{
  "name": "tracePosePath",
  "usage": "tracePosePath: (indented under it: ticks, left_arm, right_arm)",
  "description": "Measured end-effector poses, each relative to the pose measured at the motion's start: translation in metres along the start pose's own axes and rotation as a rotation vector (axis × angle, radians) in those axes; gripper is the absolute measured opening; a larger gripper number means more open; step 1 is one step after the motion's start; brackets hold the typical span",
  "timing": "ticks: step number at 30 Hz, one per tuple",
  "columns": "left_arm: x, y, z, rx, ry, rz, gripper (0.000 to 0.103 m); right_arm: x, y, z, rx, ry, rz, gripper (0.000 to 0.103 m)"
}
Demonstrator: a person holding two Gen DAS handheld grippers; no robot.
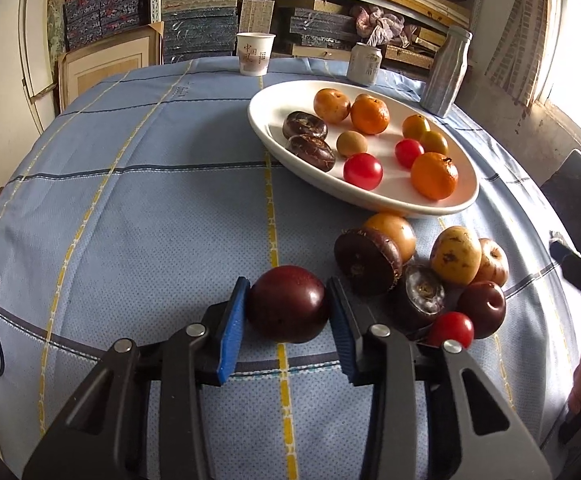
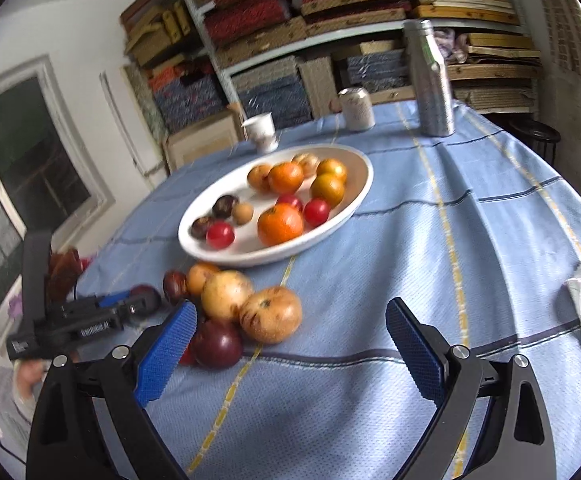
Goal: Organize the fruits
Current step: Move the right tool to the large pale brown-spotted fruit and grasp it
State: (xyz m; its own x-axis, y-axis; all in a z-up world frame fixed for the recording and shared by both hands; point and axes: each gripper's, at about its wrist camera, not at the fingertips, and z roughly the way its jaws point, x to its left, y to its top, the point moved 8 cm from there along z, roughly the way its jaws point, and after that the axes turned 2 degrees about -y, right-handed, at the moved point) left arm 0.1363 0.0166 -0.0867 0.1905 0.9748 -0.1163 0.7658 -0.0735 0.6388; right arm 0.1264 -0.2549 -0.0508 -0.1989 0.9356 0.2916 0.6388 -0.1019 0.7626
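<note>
Dark plum (image 1: 288,303) on the tabletop (image 1: 130,220), just beside the loose fruit pile (image 1: 430,268).
My left fingers (image 1: 237,320) are clamped on it; my right gripper (image 2: 290,344) gapes wide, empty, near the plate (image 1: 274,96).

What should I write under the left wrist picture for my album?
The left gripper squeezes a dark plum on the blue cloth, near a white plate of fruit.

A dark purple plum (image 1: 288,304) sits between blue claw pads (image 1: 232,332) on a pale-blue striped tablecloth (image 1: 130,220).
</note>
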Motion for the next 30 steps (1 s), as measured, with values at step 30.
tracePosePath:
  ticks: [30]
  left_arm:
    - [-0.003,-0.003,0.006,0.019,-0.008,0.007,0.039]
  right_arm:
    - [0.01,-0.013,0.06,0.23,0.184,0.129,0.049]
